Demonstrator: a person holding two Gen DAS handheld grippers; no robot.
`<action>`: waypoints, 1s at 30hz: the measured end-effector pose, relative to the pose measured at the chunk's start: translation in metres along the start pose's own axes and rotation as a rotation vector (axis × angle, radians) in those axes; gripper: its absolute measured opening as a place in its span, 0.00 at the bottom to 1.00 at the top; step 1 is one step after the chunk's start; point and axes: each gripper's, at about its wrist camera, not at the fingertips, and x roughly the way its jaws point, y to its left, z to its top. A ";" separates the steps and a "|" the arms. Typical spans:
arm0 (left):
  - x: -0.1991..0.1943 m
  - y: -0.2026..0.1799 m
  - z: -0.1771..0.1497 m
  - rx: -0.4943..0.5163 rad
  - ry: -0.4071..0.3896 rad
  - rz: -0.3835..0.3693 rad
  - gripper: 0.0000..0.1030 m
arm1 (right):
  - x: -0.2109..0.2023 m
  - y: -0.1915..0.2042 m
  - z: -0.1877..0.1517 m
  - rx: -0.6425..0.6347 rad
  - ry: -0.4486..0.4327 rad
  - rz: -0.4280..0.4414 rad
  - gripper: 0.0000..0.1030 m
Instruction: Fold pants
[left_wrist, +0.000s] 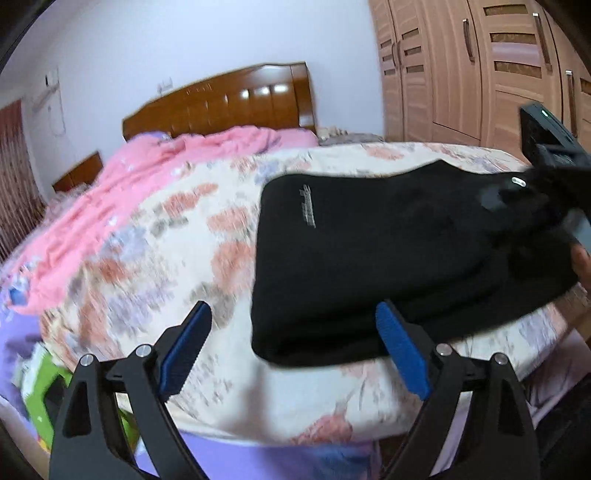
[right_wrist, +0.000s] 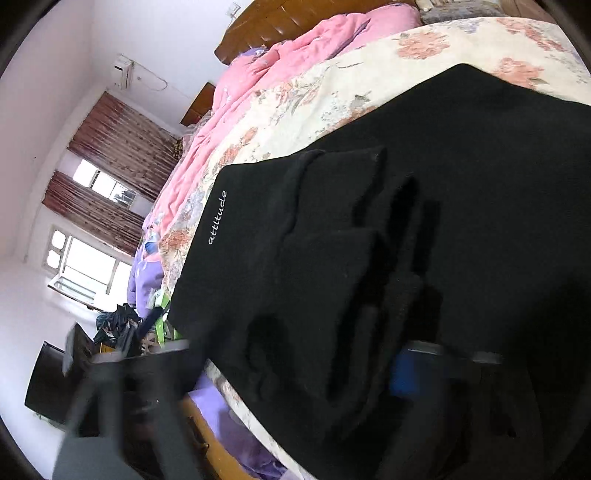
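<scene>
Floral cotton covered the bed (left_wrist: 229, 206), and on it my black pants (left_wrist: 388, 266) lay already doubled into a broad slab, long axis running from the near left corner away toward the far right. I judged the next fold would turn on that line: the near short end sat just ahead and to the right of my left tongs (left_wrist: 291, 347), whose right blue pad (left_wrist: 402, 354) overlapped the cloth edge while the left pad hung over bare quilt. Those tongs stood wide apart and held nothing. My right tongs (right_wrist: 295, 373) were close over the bunched folds at the far end, blurred; I could not tell how far they gaped or whether they gripped cloth. The left hand looked nearer the free edge
</scene>
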 end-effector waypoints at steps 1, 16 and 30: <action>0.002 0.001 -0.005 -0.001 0.011 -0.006 0.88 | 0.005 -0.001 0.000 0.006 0.000 -0.001 0.41; 0.028 0.039 -0.013 -0.149 0.084 0.071 0.92 | -0.047 0.033 -0.011 -0.181 -0.231 -0.095 0.19; 0.029 0.038 -0.011 -0.195 0.079 0.078 0.93 | -0.048 0.005 -0.026 -0.148 -0.233 -0.100 0.19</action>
